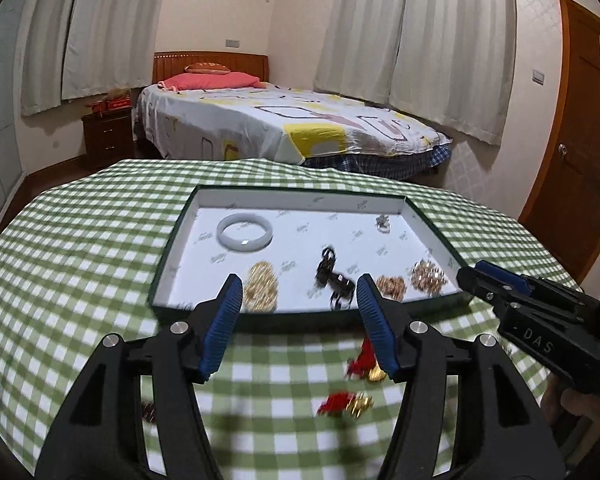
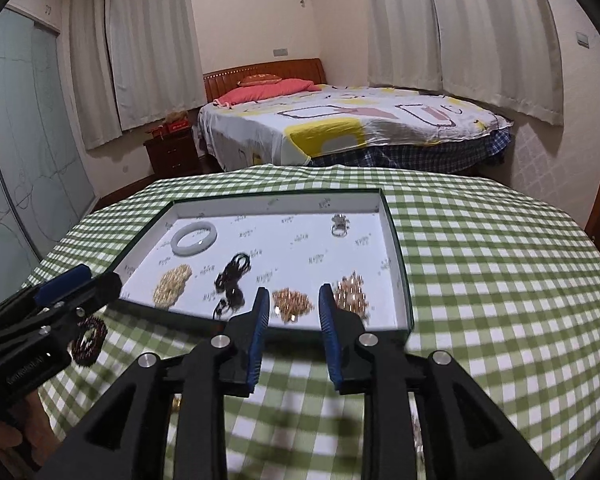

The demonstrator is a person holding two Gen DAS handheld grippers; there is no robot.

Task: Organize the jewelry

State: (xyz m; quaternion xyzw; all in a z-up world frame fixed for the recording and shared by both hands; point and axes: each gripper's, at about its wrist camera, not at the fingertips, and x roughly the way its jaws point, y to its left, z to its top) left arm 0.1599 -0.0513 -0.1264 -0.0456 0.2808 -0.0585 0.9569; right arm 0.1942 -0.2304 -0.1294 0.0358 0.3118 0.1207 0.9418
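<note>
White-lined tray sitting mid-tablecloth, holding a pale bangle near its far-left corner, a silver ring toward the far-right, gold chains, black pieces and copper clusters along the near edge. Lying outside, by the near edge: red-gold charms, dark beads. Hovering spread, gripping nothing: left gripper, right gripper.

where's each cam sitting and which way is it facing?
Left wrist: on the left gripper, open above the tablecloth, facing the tray and bed; right gripper at right.
Right wrist: on the right gripper, open, same heading; left gripper at left.
Shared: tray, white bangle.
</note>
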